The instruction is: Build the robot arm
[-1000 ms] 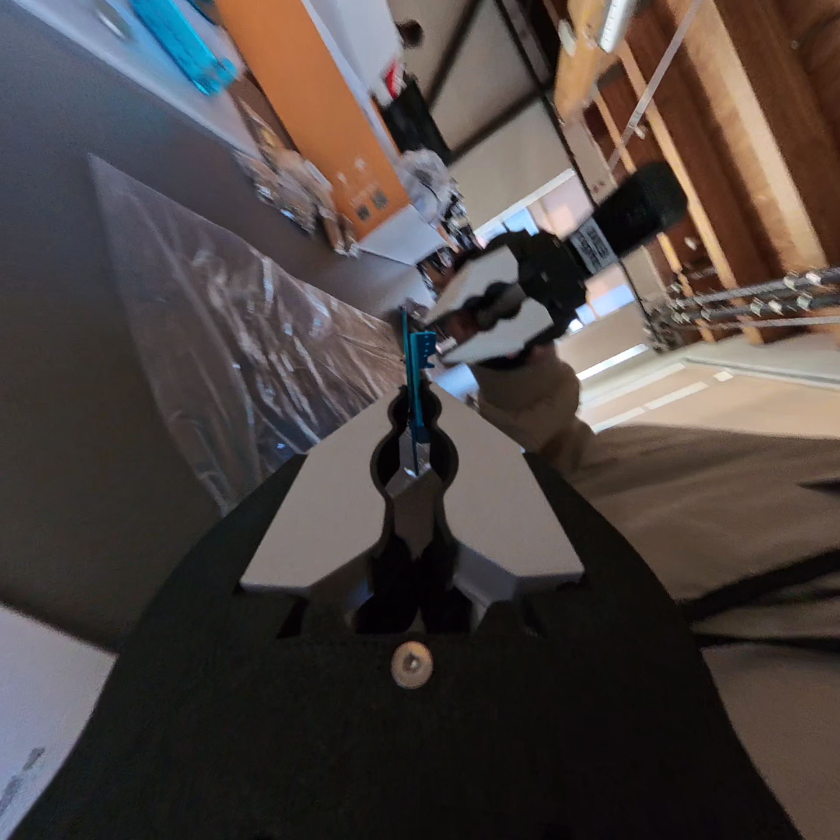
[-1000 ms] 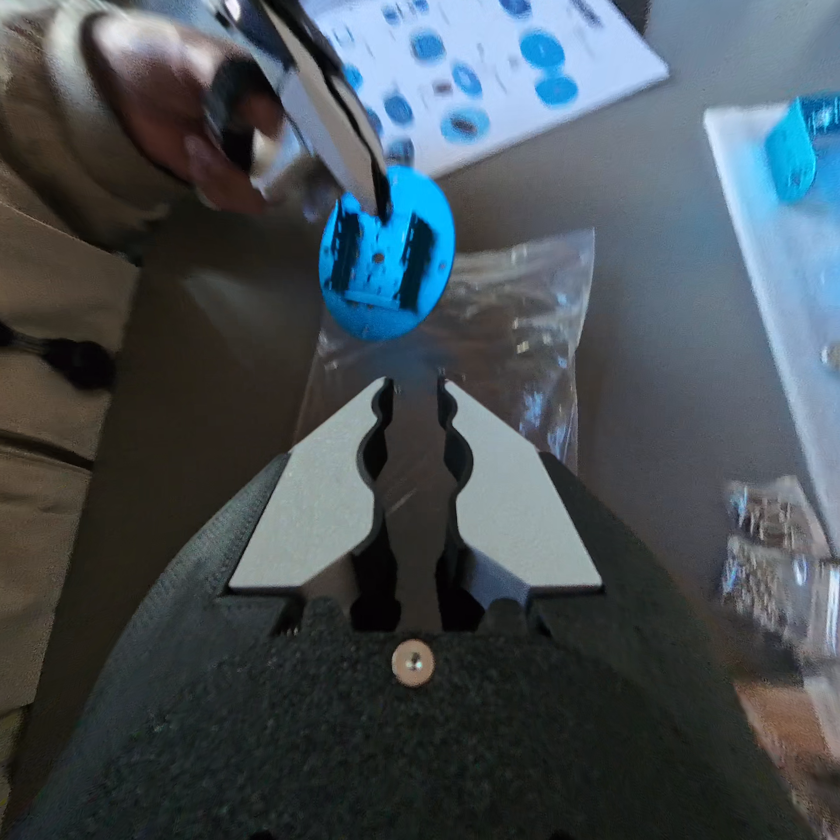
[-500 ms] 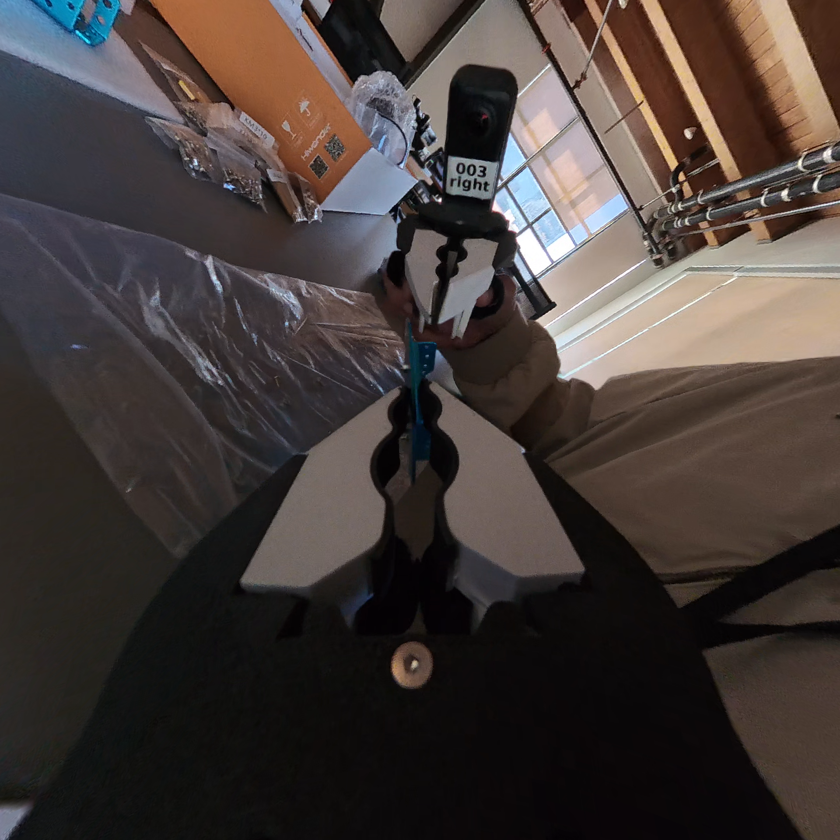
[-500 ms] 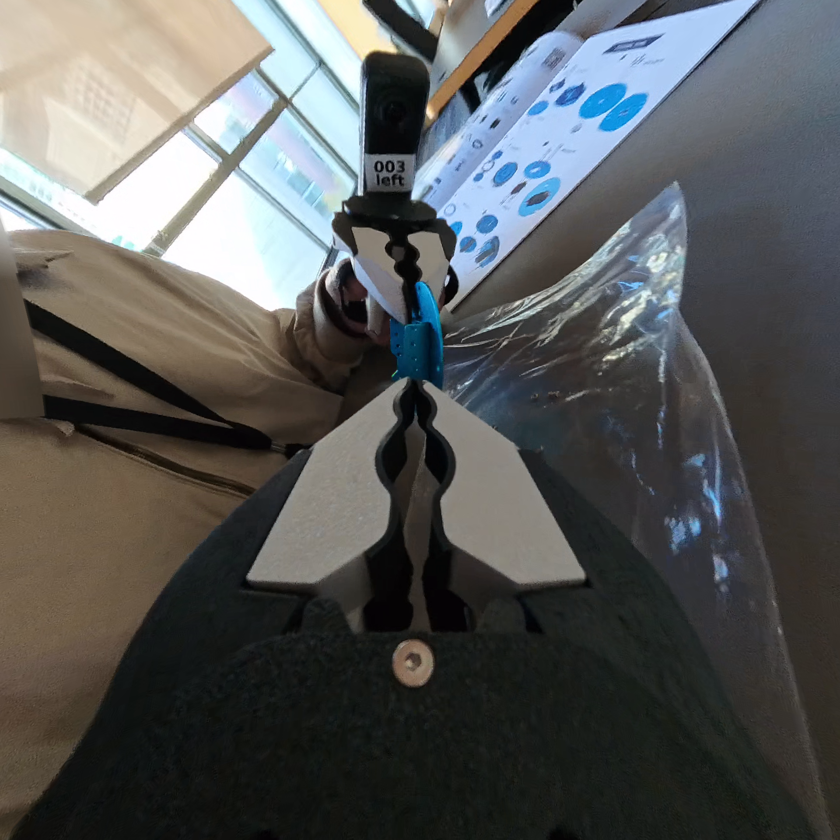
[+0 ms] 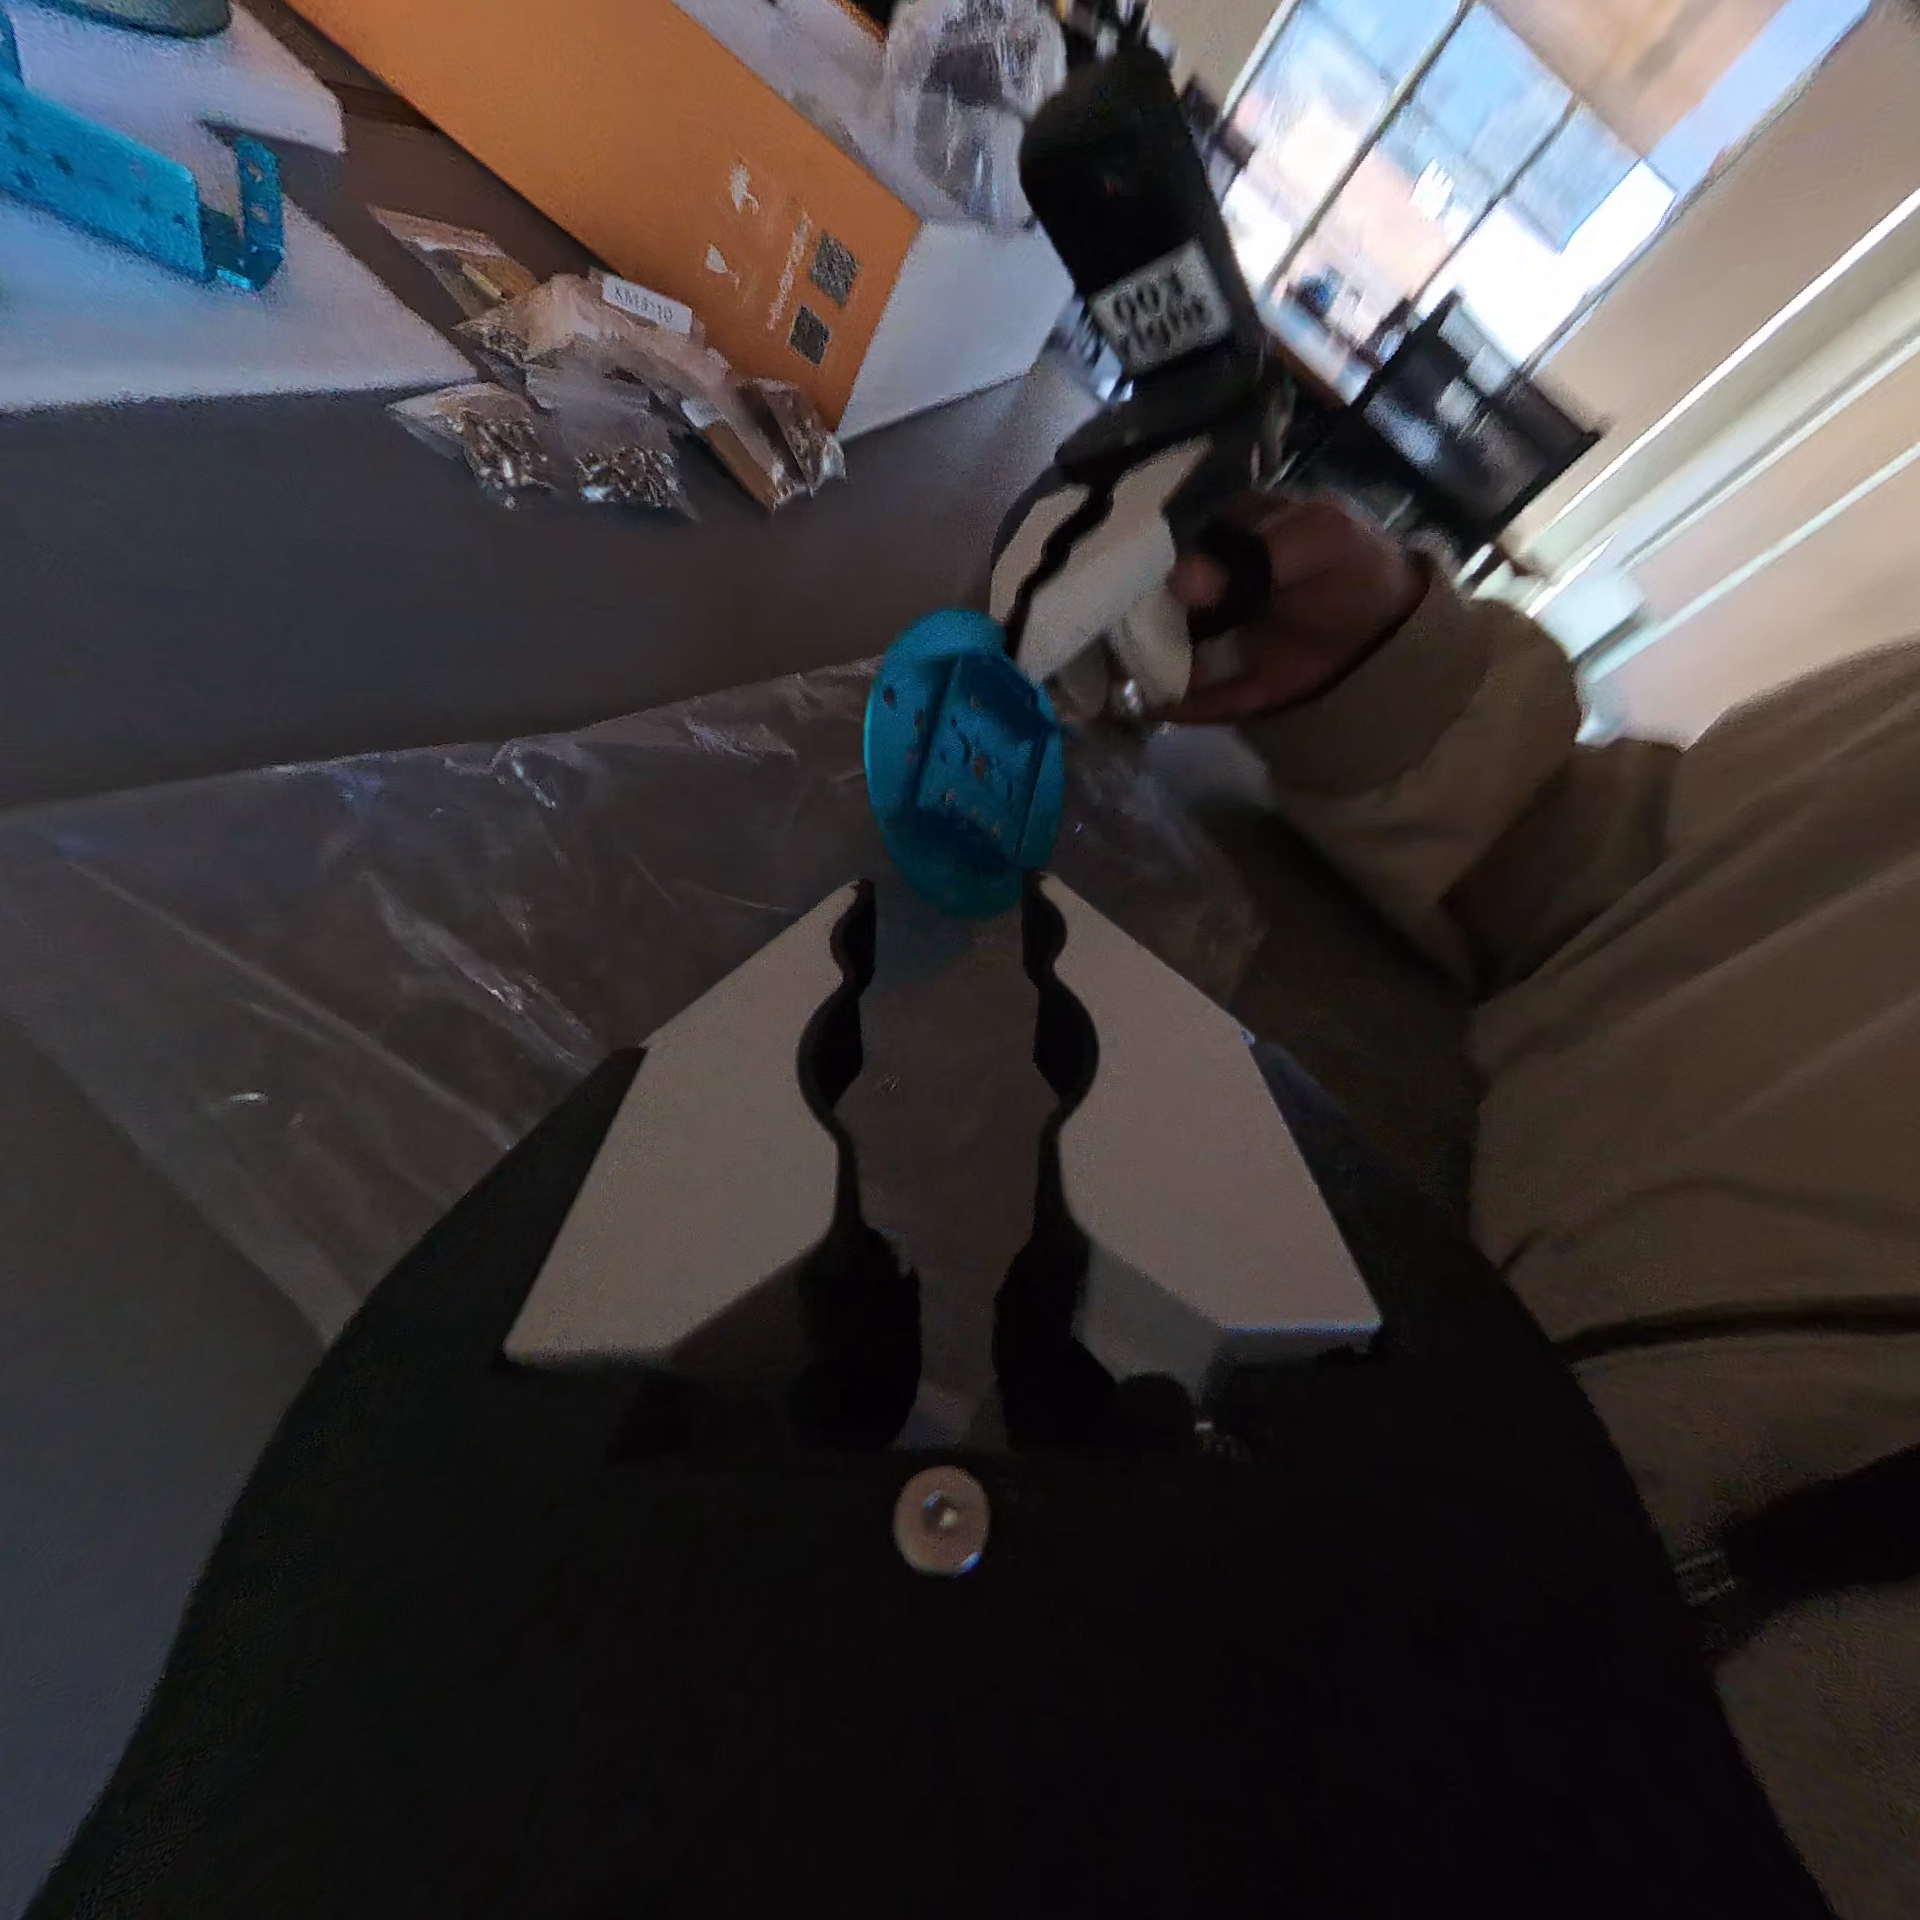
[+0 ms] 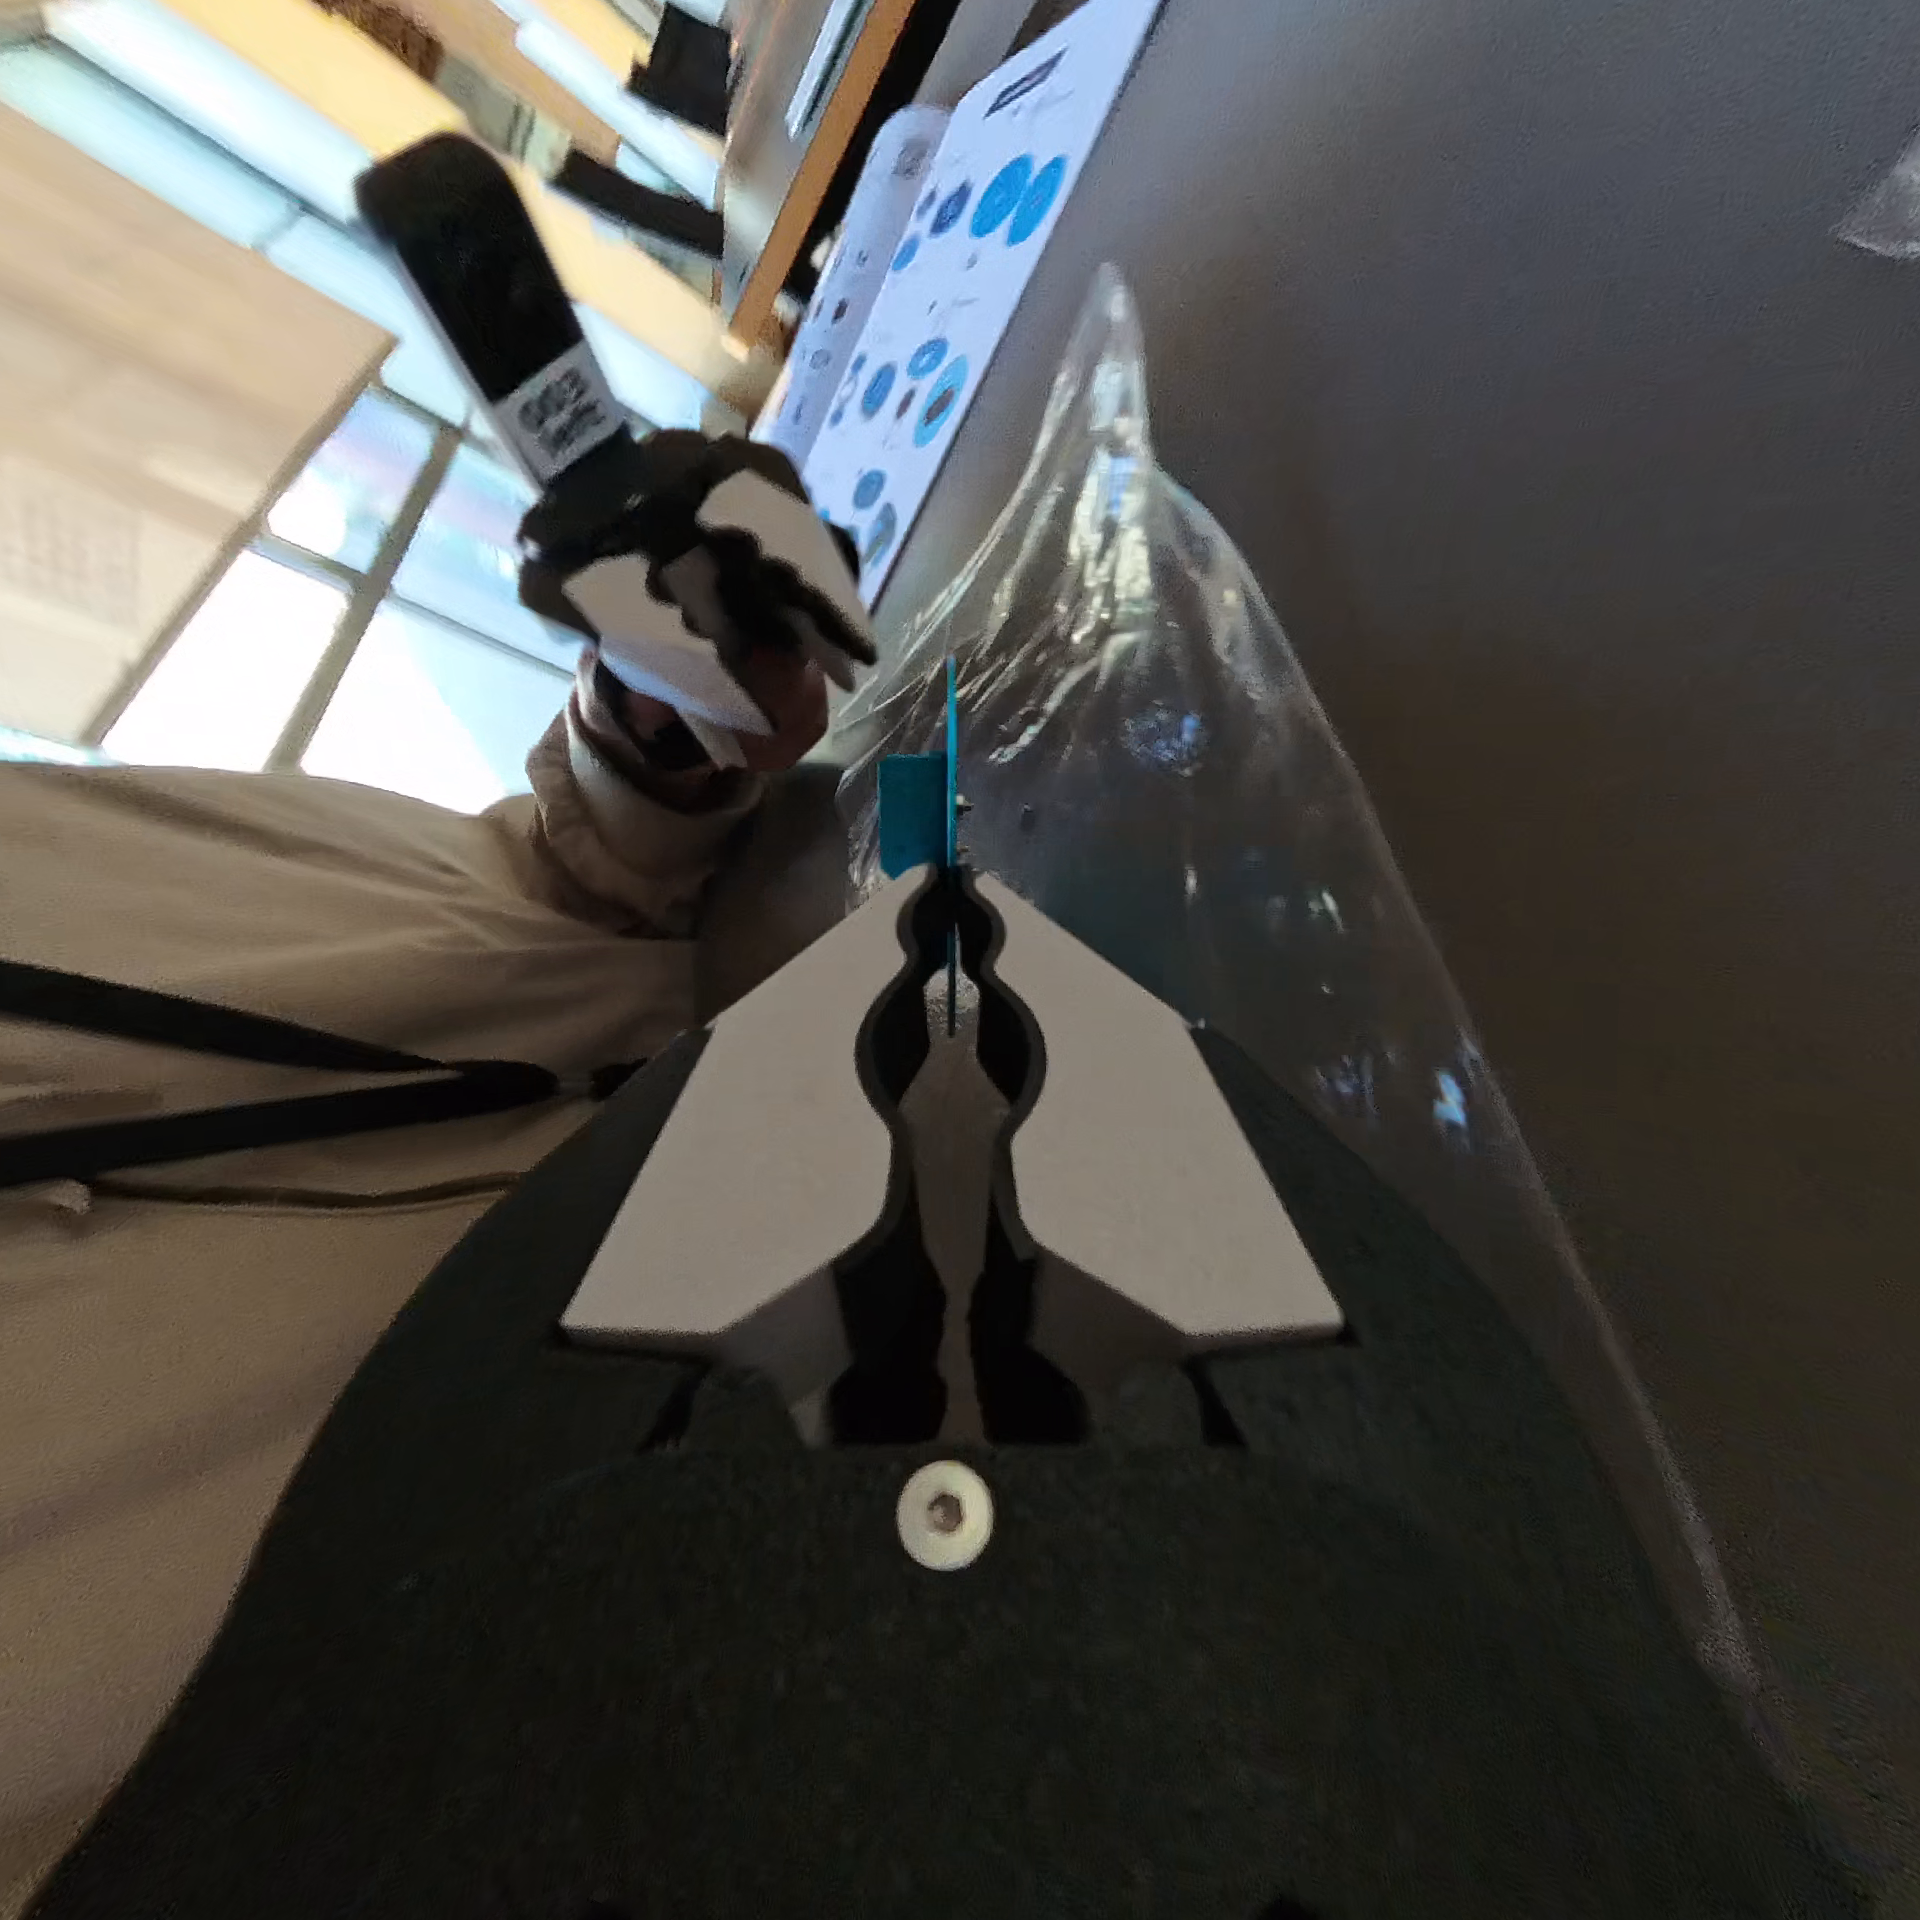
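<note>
The right claw (image 6: 951, 883) is clenched on the rim of a blue round plate (image 6: 951, 831), which in the right wrist view stands edge-on between the two grey fingers (image 6: 769, 1122), its thin line running straight out from the tips along the claw's own axis. A small blue bracket (image 6: 906, 816) juts from the plate's face toward the left of the claw.

In the left wrist view the same blue round plate (image 5: 964, 764) shows its broad face — a disc with a perforated block (image 5: 977, 769) fixed on it, tilted a little so its upper edge leans away to the right. The right claw (image 5: 1081, 613) pinches that upper right edge, held by a hand (image 5: 1288, 623) in a beige sleeve (image 5: 1455, 748).

The left claw (image 5: 951, 894) is released, its fingers (image 5: 727, 1122) set apart with the plate's lower rim just ahead of the tips; I cannot tell whether they touch it. In the right wrist view the left claw (image 6: 717, 613) hangs up and to the left of the plate, apart from it.

Beneath both claws a clear plastic bag (image 5: 416, 935) lies on the dark bench (image 5: 312, 582). Far ahead and left of the left claw sit small bags of hardware (image 5: 582, 436), an orange box (image 5: 644, 156) and a blue metal bracket (image 5: 135, 197). A printed sheet with blue circles (image 6: 935, 343) lies beyond the right claw.
</note>
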